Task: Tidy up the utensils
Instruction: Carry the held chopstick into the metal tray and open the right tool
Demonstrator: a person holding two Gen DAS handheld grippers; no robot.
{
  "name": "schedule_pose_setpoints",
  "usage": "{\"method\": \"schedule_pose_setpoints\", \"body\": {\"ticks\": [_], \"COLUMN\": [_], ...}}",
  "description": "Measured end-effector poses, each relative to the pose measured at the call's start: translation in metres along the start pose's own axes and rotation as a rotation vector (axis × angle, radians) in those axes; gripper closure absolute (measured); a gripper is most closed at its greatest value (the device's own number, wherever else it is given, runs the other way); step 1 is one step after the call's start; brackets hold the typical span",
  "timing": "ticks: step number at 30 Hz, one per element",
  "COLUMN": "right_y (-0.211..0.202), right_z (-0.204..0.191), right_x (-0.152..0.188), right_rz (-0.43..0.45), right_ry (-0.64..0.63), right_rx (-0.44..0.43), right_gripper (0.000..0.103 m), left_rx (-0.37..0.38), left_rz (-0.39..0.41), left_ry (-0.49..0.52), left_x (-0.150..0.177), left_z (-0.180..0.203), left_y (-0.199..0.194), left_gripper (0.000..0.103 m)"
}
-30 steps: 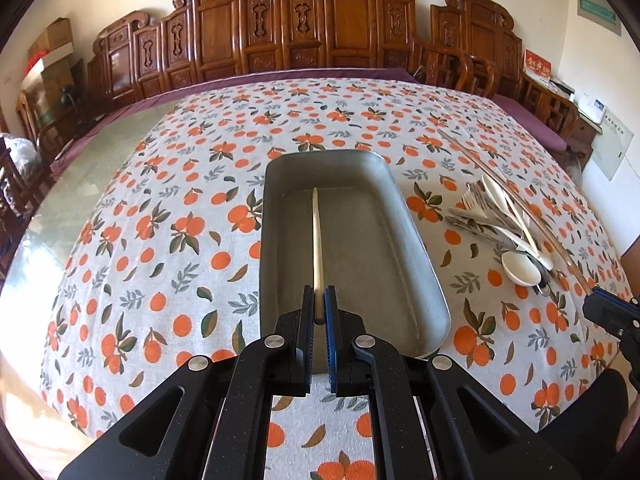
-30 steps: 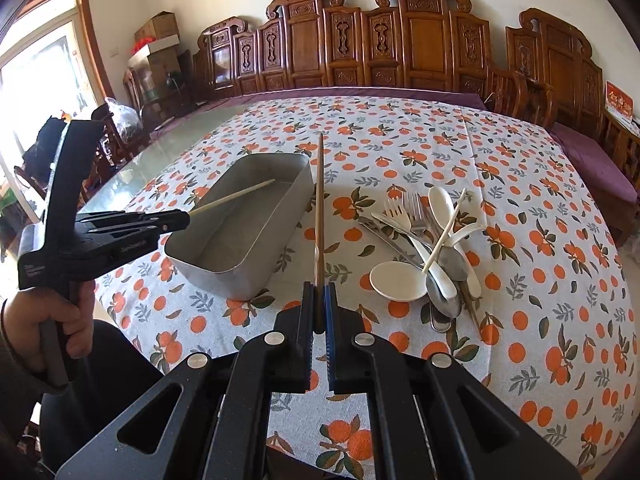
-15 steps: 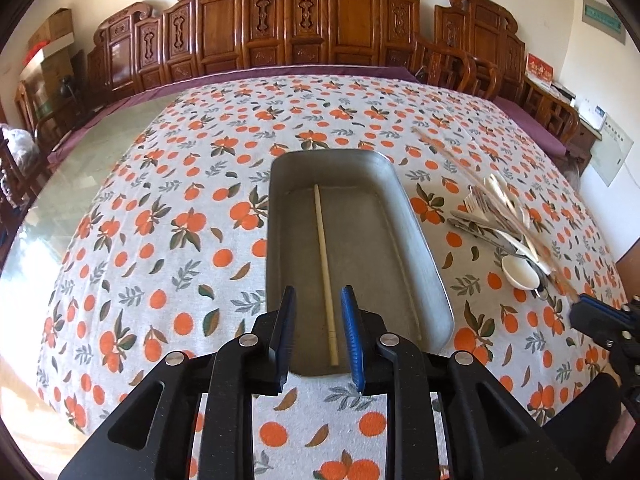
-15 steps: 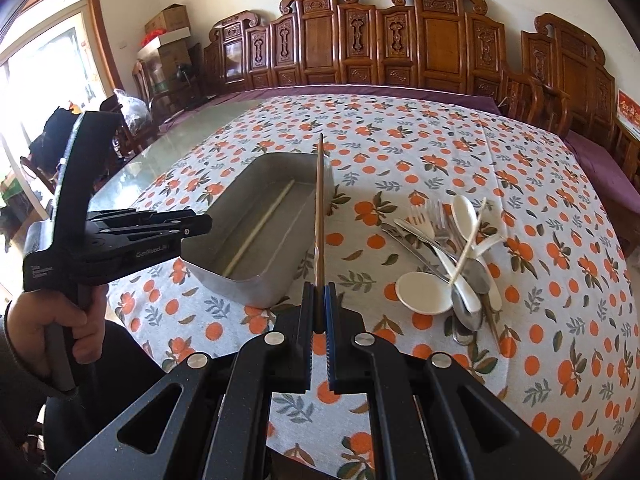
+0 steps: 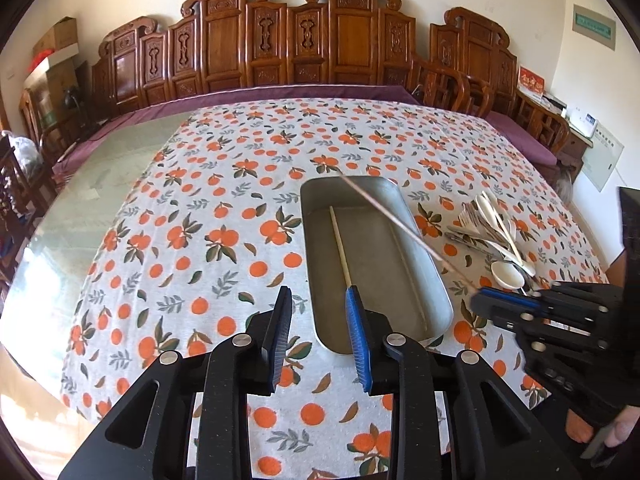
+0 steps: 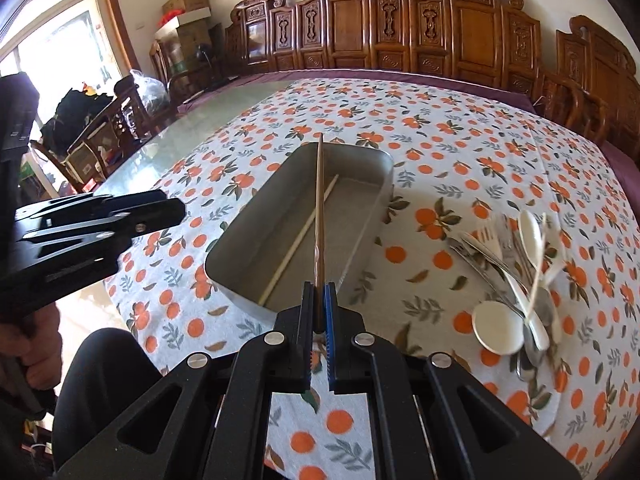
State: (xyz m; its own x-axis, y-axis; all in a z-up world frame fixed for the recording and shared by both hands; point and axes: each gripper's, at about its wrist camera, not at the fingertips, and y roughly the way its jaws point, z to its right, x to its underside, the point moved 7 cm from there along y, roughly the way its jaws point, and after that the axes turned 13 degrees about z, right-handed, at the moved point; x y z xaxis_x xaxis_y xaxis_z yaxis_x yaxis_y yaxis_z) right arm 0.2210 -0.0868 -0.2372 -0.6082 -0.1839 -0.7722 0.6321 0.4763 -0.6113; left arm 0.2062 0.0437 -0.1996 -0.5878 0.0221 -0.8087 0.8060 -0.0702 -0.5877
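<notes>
A grey metal tray (image 5: 434,276) (image 6: 370,220) sits on the orange-print tablecloth. A pale chopstick (image 5: 340,242) (image 6: 298,238) lies along its floor. My left gripper (image 5: 318,300) is open and empty, just before the tray's near end; it also shows at the left of the right wrist view (image 6: 176,210). My right gripper (image 6: 319,290) is shut on a brown chopstick (image 6: 319,200) that points out over the tray; in the left wrist view (image 5: 478,294) this brown chopstick (image 5: 394,222) crosses above the tray. A pile of utensils (image 5: 496,232) (image 6: 516,264) with white spoons, forks and metal spoons lies right of the tray.
Carved wooden chairs (image 5: 296,48) line the far side of the table. A bare glass tabletop (image 5: 92,192) lies left of the cloth. More chairs and boxes stand at the far left (image 6: 120,120).
My left gripper let go of the pale chopstick into the tray, opened wide and drew back to the left. My right gripper carried the brown chopstick left, over the tray.
</notes>
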Motion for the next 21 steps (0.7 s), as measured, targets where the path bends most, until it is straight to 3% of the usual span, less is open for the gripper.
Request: {"method": "schedule_pose_setpoints", "body": {"ticks": [14, 21], "right_y": [0.052, 0.059], "right_z": [-0.001, -0.004], "right_x": [0.002, 0.000], "right_rz": [-0.138, -0.141], "right_ry": [0.021, 0.041], "right_rx": [0.005, -0.010], "right_gripper": [0.097, 0.096], "left_rx": [-0.006, -0.010], "left_rz": [0.000, -0.002], "left_ry": [0.006, 0.014], "left_x": [0.001, 0.003], "left_z": [-0.013, -0.013], "left_y": [-0.006, -0.008], "left_gripper": [0.073, 0.073]}}
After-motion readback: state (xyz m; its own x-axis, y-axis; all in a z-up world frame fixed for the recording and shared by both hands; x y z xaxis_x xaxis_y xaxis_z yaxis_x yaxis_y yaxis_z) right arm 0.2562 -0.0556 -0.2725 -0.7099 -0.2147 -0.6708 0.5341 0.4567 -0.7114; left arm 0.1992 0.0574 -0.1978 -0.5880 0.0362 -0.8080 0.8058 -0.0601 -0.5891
